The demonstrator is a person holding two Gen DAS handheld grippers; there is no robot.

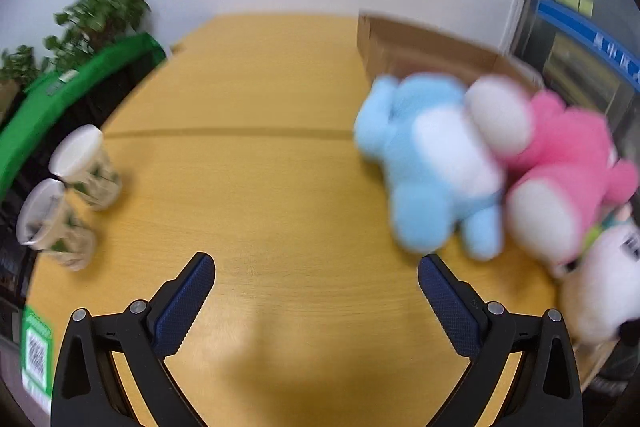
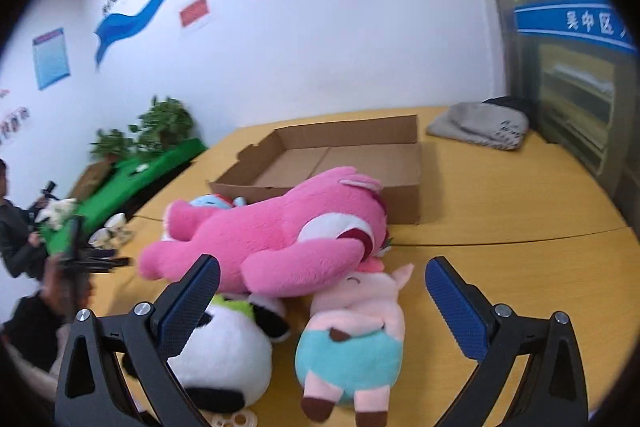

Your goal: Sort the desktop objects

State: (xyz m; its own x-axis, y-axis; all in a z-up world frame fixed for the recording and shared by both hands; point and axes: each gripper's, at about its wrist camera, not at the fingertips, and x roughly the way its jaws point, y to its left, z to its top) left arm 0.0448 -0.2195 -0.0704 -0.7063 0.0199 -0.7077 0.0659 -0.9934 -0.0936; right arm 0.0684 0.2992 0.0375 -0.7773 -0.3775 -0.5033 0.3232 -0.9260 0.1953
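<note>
Several plush toys lie in a heap on the yellow table [image 1: 256, 187]. In the left wrist view a blue plush [image 1: 428, 167] lies against a pink plush [image 1: 568, 167], with a white plush [image 1: 600, 291] at the right edge. My left gripper [image 1: 316, 267] is open and empty, left of the blue plush. In the right wrist view the pink plush [image 2: 280, 239] lies across a panda plush [image 2: 224, 351] and a pink pig plush in teal [image 2: 356, 339]. My right gripper [image 2: 322, 275] is open above them. An open cardboard box [image 2: 340, 163] stands behind the heap.
Two paper cups [image 1: 72, 199] stand at the table's left side. A green bench [image 1: 60, 95] with plants [image 1: 100, 15] runs along the left. A grey folded cloth [image 2: 480, 127] lies at the far right of the table. People stand at the left [image 2: 16, 227].
</note>
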